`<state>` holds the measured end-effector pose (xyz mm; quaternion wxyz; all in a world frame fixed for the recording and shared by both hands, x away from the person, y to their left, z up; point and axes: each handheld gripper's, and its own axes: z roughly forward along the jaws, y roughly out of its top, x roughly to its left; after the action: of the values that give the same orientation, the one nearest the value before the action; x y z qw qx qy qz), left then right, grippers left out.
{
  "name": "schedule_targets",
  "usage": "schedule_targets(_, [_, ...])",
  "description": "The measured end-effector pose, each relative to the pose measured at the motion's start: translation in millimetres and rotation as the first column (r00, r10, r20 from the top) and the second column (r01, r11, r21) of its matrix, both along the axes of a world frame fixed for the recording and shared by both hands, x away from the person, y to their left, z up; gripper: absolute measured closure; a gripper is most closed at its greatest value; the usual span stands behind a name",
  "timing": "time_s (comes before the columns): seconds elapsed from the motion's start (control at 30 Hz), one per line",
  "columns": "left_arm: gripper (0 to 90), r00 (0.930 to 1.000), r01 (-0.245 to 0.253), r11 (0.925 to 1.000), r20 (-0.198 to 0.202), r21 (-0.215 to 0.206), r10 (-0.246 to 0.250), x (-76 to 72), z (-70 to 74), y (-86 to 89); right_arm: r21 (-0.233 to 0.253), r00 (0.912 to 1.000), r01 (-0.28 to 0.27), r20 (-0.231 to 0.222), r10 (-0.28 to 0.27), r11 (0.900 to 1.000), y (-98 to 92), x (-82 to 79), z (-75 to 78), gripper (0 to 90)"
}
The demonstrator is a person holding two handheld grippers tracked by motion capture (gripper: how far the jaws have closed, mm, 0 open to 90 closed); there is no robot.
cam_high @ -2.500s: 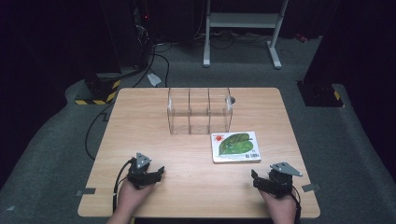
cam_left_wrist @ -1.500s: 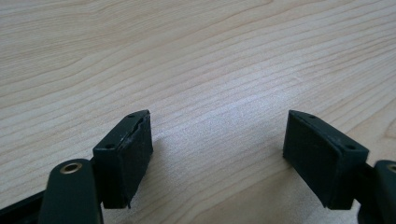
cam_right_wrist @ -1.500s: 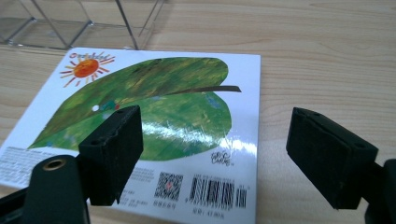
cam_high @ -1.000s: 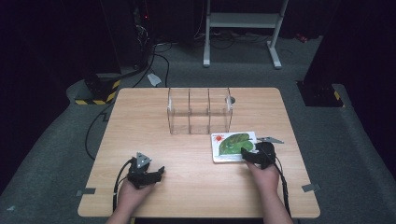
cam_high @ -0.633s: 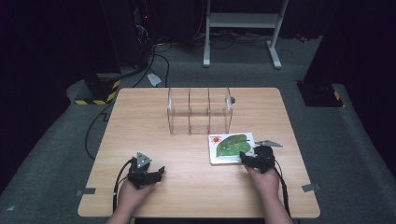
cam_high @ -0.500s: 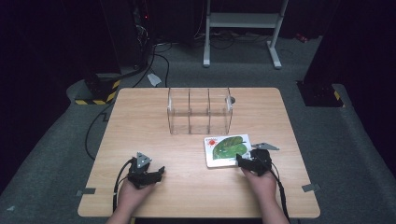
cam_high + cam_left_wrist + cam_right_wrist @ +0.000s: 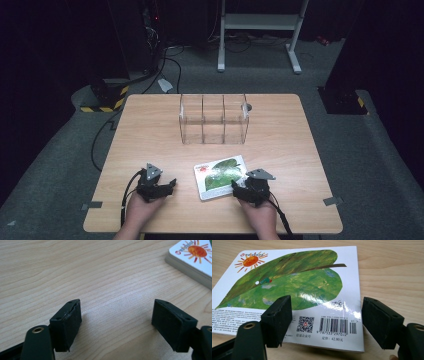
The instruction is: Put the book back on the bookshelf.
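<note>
High view: I have the book [image 7: 221,176] lying flat, back cover up, low and centre-right in the frame on the worktop [image 7: 150,135], with the clear three-bay rack [image 7: 214,118] standing well apart from it in the upper middle. My right tongs [image 7: 239,189] sit at the book's lower right corner; in the right gripper view the jaws stand wide, one over the cover near the printed codes and the other out over bare wood past the book's edge, so nothing is clamped. Whether a pad touches the cover I cannot tell. My left tongs [image 7: 169,185] rest at the lower left of the high view, near the book but apart from it; the left gripper view shows their jaws wide over bare wood, with a corner of the book [image 7: 193,257] at the upper right of that frame. Progress, as I judge it: the approach to the book is made, the grasp is not. Remaining, by my reading, are closing on an edge, lifting, and probably standing the book in a bay of the rack, all three of which look empty.
</note>
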<state>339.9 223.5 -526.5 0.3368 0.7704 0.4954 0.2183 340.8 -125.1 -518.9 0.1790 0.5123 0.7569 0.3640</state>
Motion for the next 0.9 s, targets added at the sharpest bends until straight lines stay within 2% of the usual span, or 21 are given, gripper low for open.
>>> schedule_targets(0.03, [25.3, 1.0, 0.0, 1.0, -0.005, -0.004, 0.0, -1.4, 0.4, -1.6, 0.002, 1.0, -0.001, 0.0, 0.001, 1.0, 2.3, -2.0, 0.0, 25.5])
schedule_targets(0.07, [29.3, 0.9996, 0.02, 0.9995, -0.019, -0.025, -0.02, -4.7, 2.4, -5.5, 0.0, 1.0, -0.006, 0.0, 0.006, 1.0, 4.7, -5.2, 0.0, 25.5])
schedule_targets(0.17, [31.4, 0.999, 0.04, 0.998, -0.021, -0.05, -0.041, -7.9, 5.2, -10.2, -0.012, 0.9999, -0.009, 0.014, 0.009, 1.0, 6.0, -7.3, 0.1, 25.5])
schedule_targets(0.2, [31.5, 0.9985, 0.054, 0.9945, 0.003, -0.09, -0.054, -14.3, 10.3, -20.2, -0.015, 0.9999, -0.01, 0.011, 0.01, 1.0, 6.0, -8.8, 0.7, 25.4])
schedule_targets(0.23, [31.5, 0.9985, 0.054, 0.9945, 0.003, -0.09, -0.054, -14.3, 10.3, -20.2, -0.016, 0.9998, -0.015, 0.01, 0.015, 1.0, 5.3, -9.5, 0.8, 25.4])
schedule_targets(0.3, [31.0, 0.9957, 0.092, 0.984, 0.004, -0.152, -0.093, -21.8, 14.6, -37.0, -0.017, 0.9996, -0.027, 0.007, 0.027, 0.999, 3.2, -10.8, 1.0, 25.3])
schedule_targets(0.33, [30.3, 0.9957, 0.092, 0.984, 0.004, -0.152, -0.093, -21.8, 14.6, -37.0, -0.017, 0.9996, -0.027, 0.007, 0.027, 0.999, 3.2, -10.8, 1.0, 25.3])
schedule_targets(0.37, [30.3, 0.9942, 0.105, 0.9801, -0.001, -0.169, -0.107, -24.6, 14.5, -45.9, -0.011, 0.9994, -0.035, -0.005, 0.035, 0.999, 1.2, -12.1, 1.5, 25.1])
schedule_targets(0.43, [28.5, 0.9919, 0.123, 0.9776, -0.01, -0.171, -0.127, -27.7, 13.8, -58.3, 0.008, 0.9988, -0.046, -0.014, 0.046, 0.999, -2.6, -14.6, 0.7, 24.7])
schedule_targets(0.47, [27.2, 0.99, 0.133, 0.9754, -0.023, -0.176, -0.139, -29.9, 12.5, -70.8, 0.031, 0.9982, -0.056, -0.022, 0.056, 0.998, -6.8, -16.3, -0.4, 24.5])
schedule_targets(0.57, [25.0, 0.9886, 0.135, 0.9747, -0.041, -0.178, -0.144, -29.9, 10.2, -80.0, 0.048, 0.9974, -0.055, -0.044, 0.057, 0.997, -9.9, -14.4, -0.9, 22.0])
schedule_targets(0.6, [24.4, 0.987, 0.132, 0.9737, -0.066, -0.185, -0.147, -28.2, 7.1, -85.9, 0.06, 0.9968, -0.053, -0.057, 0.057, 0.997, -9.5, -13.6, -1.2, 21.4])
schedule_targets(0.7, [23.0, 0.9857, 0.126, 0.9711, -0.084, -0.203, -0.146, -26.4, 5.2, -87.6, 0.054, 0.9948, -0.072, -0.069, 0.076, 0.996, -5.1, -13.3, -0.5, 21.3])
schedule_targets(0.73, [23.0, 0.9858, 0.127, 0.9712, -0.083, -0.202, -0.146, -25.4, 5.3, -86.5, 0.052, 0.9922, -0.1, -0.069, 0.104, 0.994, -3.3, -13.7, -0.3, 22.7])
schedule_targets(0.77, [23.0, 0.9876, 0.114, 0.974, -0.084, -0.196, -0.132, -25.0, 5.3, -85.8, 0.052, 0.9922, -0.1, -0.069, 0.104, 0.994, -3.3, -13.7, -0.3, 22.7])
schedule_targets(0.8, [19.9, 0.9907, 0.096, 0.9796, -0.079, -0.177, -0.111, -23.6, 5.0, -81.0, 0.042, 0.9878, -0.138, -0.067, 0.141, 0.99, 4.9, -17.2, -0.4, 22.4])
schedule_targets(0.9, [19.9, 0.9921, 0.079, 0.9801, -0.082, -0.182, -0.095, -21.5, 5.2, -73.2, -0.008, 0.9849, -0.165, -0.055, 0.164, 0.986, 20.7, -24.0, -1.2, 21.9])
